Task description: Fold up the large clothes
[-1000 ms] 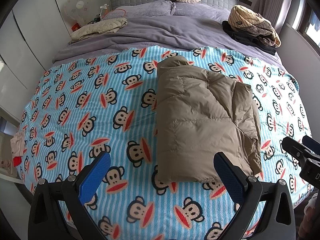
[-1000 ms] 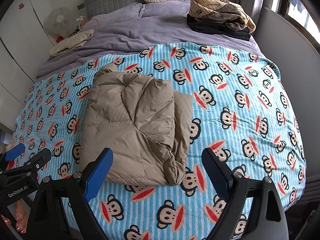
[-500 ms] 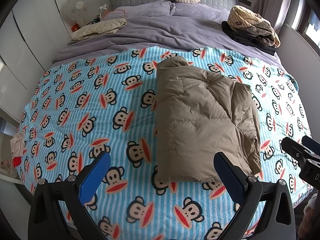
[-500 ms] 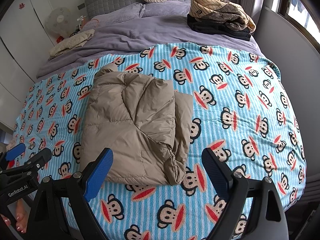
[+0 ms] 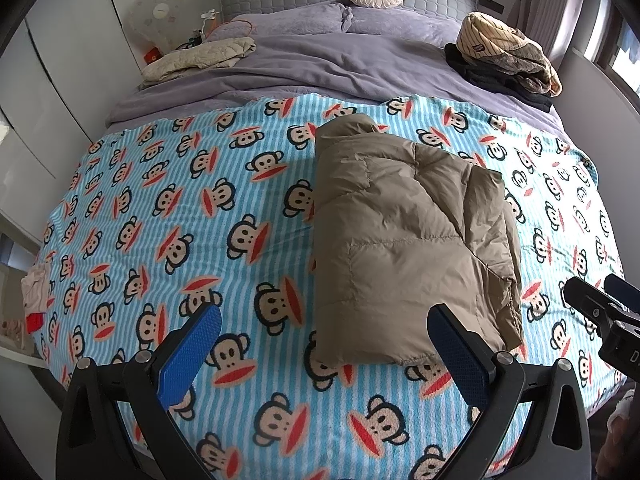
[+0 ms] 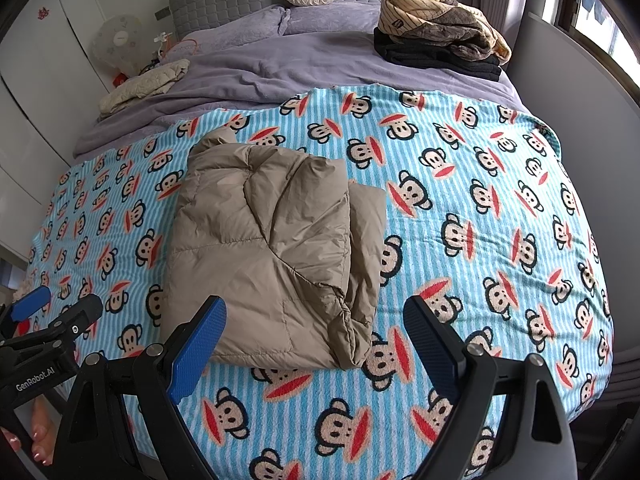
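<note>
Change since the earlier frame: none; both grippers unmoved. Item: tan puffer jacket (image 5: 404, 240), folded compact, on monkey-print blanket (image 5: 180, 216), 12 o'clock of left gripper (image 5: 324, 344) and right gripper (image 6: 316, 338). Fingers: spread, empty. Step: fold apparently complete. Next: likely move it to the clothes stack (image 6: 436, 36).

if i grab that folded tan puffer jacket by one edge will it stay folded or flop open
The puffer jacket would probably flop open: its layers lie loose, nothing holds them. It looks puffy and quilted, so likely light for its bulk. The smooth shell may slip between the pads, though the monkey-print blanket looks fleecy enough to drag on it.
</note>
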Action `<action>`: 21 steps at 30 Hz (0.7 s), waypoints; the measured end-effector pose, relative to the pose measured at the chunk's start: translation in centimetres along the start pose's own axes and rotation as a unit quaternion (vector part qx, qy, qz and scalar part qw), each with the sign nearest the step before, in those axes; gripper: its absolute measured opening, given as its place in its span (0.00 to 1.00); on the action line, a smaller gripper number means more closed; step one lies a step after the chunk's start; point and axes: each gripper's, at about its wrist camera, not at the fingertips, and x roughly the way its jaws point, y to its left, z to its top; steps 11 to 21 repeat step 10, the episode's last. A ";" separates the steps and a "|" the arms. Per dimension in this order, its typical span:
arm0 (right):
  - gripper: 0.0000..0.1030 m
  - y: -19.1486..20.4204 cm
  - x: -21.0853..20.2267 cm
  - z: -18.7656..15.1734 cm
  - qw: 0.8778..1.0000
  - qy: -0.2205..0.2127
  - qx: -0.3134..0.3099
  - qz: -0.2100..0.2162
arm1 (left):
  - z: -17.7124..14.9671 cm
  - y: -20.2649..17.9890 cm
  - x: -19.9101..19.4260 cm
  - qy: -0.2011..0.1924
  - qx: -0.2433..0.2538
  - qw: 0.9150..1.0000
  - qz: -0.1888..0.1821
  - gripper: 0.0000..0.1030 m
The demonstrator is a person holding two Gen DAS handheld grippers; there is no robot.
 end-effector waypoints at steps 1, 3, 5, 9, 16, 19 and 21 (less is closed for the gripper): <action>0.89 -0.1 0.0 0.0 1.000 0.000 0.000 0.000 | 0.0 0.0 0.0 0.000 -0.001 1.000 0.000 1.00; 0.89 0.0 0.0 0.0 1.000 0.001 0.000 0.000 | 0.0 0.0 -0.2 -0.005 -0.001 1.000 0.003 1.00; 0.89 -0.1 0.0 0.0 1.000 0.001 0.000 0.001 | 0.1 0.0 -0.4 -0.014 0.000 1.000 0.003 1.00; 0.89 -0.1 0.0 0.1 1.000 0.001 0.000 0.001 | 0.2 -0.1 -0.7 -0.017 0.000 1.000 0.002 1.00; 0.89 -0.2 0.0 0.1 1.000 0.001 0.000 0.001 | 0.2 -0.1 -0.6 -0.014 0.000 1.000 0.003 1.00; 0.89 -0.2 0.0 0.1 1.000 0.001 0.000 0.001 | 0.2 -0.1 -0.6 -0.014 0.000 1.000 0.003 1.00; 0.89 -0.2 0.0 0.1 1.000 0.001 0.000 0.001 | 0.2 -0.1 -0.6 -0.014 0.000 1.000 0.003 1.00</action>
